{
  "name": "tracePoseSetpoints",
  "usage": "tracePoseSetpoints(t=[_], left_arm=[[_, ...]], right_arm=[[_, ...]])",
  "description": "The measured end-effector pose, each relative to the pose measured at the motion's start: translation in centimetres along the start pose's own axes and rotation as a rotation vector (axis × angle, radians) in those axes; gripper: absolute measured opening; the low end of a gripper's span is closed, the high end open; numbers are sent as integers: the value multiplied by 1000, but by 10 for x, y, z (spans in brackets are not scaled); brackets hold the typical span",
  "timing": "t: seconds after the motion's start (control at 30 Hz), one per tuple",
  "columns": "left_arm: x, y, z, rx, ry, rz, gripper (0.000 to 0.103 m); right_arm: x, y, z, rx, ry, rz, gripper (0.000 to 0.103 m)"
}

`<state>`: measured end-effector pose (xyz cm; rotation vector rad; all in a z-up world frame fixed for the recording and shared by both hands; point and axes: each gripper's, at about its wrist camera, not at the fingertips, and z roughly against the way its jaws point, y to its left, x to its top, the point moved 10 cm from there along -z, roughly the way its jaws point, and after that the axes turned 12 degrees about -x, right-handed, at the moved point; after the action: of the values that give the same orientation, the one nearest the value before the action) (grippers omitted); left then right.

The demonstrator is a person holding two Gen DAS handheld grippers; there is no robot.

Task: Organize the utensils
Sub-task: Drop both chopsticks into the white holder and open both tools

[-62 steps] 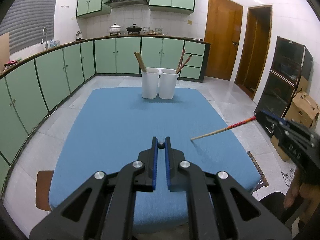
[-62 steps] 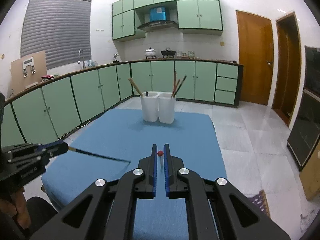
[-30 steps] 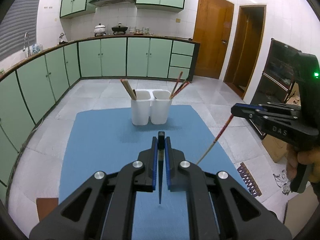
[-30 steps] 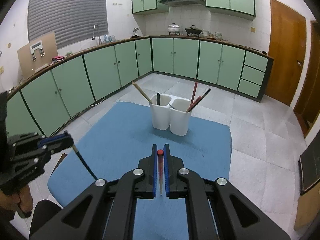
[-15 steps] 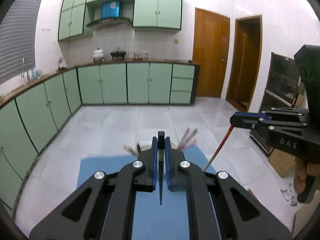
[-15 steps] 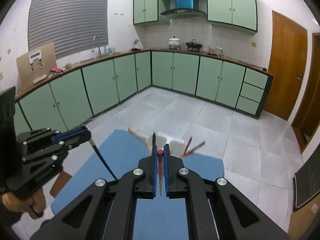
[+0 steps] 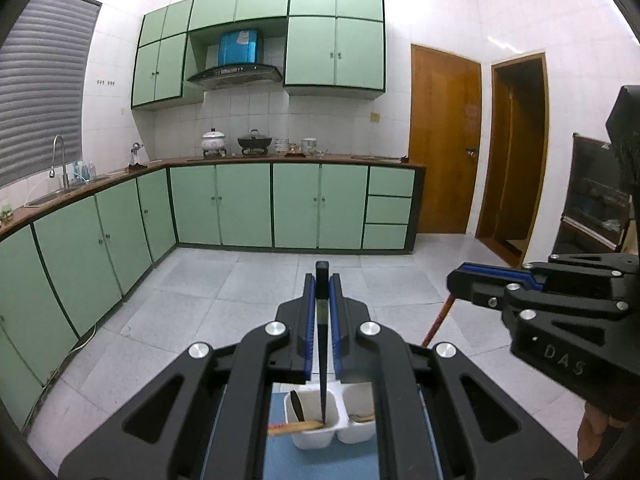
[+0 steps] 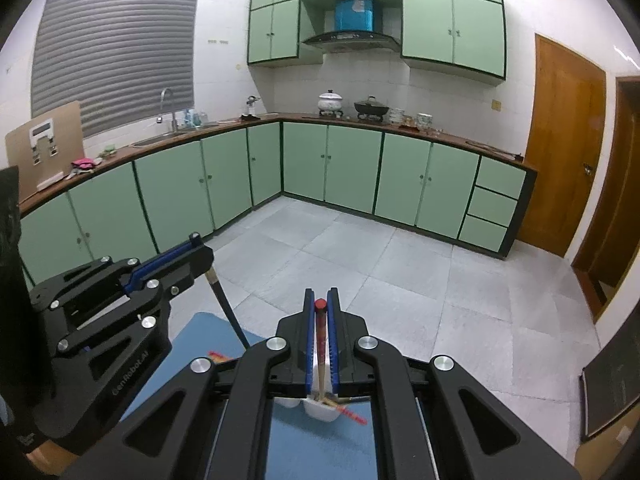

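Note:
My left gripper is shut on a black chopstick that hangs straight down, its tip inside the left compartment of a white twin holder. A dark utensil and a wooden chopstick also sit in that compartment. My right gripper is shut on a red-topped wooden chopstick that points down into the right compartment of the holder, where other red-patterned chopsticks lean. Each gripper shows in the other's view, the right gripper and the left gripper.
The holder stands on a blue table mat, seen between my fingers. Beyond lie a grey tiled floor, green base cabinets with pots on the counter, wooden doors at right and a dark cabinet at far right.
Both grippers rose and moved forward over the holder. The mat dropped almost out of view. The chopstick tips now reach into the compartments, black in the left, red-topped in the right.

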<state>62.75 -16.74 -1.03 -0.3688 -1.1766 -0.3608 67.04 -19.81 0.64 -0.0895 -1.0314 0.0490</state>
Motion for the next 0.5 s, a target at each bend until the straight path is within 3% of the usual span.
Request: tracePoseSetpoints(t=[0.2, 0.37, 0.5], left_arm=[[-45, 26, -48, 14, 73, 36, 6], [-79, 39, -62, 11, 136, 56, 7], [-81, 48, -51, 21, 139, 65, 25]], right_arm=[[-37, -13, -65, 6, 75, -52, 6], [-67, -17, -93, 23, 129, -81, 9], [-66, -23, -85, 19, 113, -92, 12]])
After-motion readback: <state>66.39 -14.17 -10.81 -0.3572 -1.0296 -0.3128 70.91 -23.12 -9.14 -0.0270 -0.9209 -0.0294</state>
